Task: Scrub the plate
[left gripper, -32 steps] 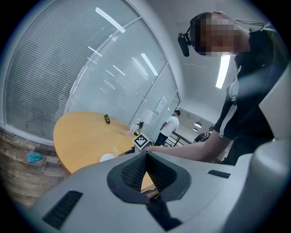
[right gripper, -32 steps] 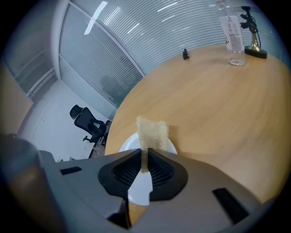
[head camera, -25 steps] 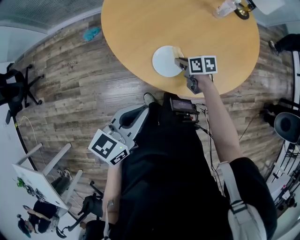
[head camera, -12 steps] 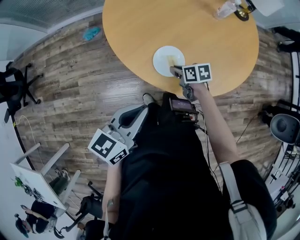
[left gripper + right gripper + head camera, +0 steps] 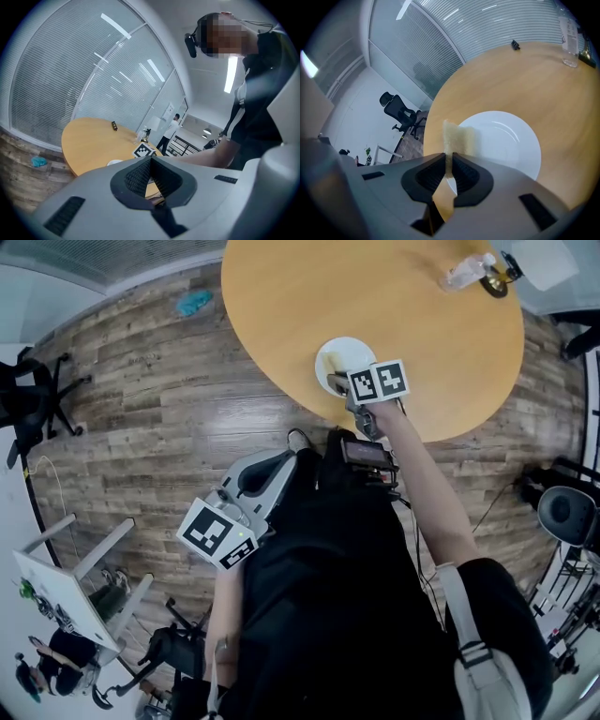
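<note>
Right gripper reaches over the round wooden desk, fingers closed tight on the lower edge of a thin yellow sponge, which stands up out of them. The white plate lies flat on the desk near its 6 o'clock edge in the head view, the side nearest the person. In the right gripper view the sponge covers the plate's 9 o'clock rim; can't tell if it's actually pressing on the surface. Left gripper hangs low by the person's body, well away from the desk, fingers closed together with nothing between them. Clear bottle stands far off at the desk's 1 o'clock, not in the way. Judgement: scrubbing is under way or about to begin, the plate looks clean and dry. Risks: nothing pins the plate, so a stroke pulled toward 6 o'clock could slide it to the desk edge and off. The sponge is held only by one thin edge, so pressing down may fold it or pull it out of the fingers. If it folds, the hard fingertips could scrape the plate.
</note>
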`<action>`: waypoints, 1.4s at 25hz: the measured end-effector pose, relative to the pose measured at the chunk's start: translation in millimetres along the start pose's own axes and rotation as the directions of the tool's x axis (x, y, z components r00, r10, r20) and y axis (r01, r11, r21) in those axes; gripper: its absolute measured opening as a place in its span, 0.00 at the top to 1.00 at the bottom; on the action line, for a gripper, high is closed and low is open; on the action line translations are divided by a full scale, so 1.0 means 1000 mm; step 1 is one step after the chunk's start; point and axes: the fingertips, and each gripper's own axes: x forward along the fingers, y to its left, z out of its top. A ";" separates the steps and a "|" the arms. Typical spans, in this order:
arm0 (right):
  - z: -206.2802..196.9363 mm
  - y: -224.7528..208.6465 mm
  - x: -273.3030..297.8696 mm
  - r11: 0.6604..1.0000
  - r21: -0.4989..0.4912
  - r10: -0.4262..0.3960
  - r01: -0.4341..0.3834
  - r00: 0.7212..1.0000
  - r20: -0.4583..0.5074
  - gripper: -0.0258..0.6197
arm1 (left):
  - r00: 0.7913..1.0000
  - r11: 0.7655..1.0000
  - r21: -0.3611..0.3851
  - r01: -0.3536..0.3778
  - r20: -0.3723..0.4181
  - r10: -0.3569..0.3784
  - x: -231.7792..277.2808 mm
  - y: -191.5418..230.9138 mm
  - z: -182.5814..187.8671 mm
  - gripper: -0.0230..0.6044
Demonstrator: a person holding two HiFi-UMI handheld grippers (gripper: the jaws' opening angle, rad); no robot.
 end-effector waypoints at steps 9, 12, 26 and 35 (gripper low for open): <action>-0.005 0.008 -0.002 1.000 -0.001 0.011 -0.011 1.000 -0.001 0.90 | 1.000 1.000 -0.003 -0.002 0.010 0.002 -0.004 0.000 0.001 0.95; -0.012 0.002 -0.008 1.000 0.010 0.001 -0.001 1.000 0.004 0.90 | 1.000 1.000 0.002 0.017 0.007 -0.017 0.000 -0.003 0.001 0.95; -0.024 -0.033 -0.058 0.992 0.087 -0.095 0.089 0.993 0.065 0.90 | 0.995 0.995 0.025 0.102 0.001 -0.102 0.015 -0.017 0.000 0.95; -0.029 -0.028 -0.083 0.988 0.117 -0.111 0.098 0.987 0.113 0.90 | 0.991 0.989 0.062 0.132 -0.044 -0.129 0.021 -0.017 0.000 0.95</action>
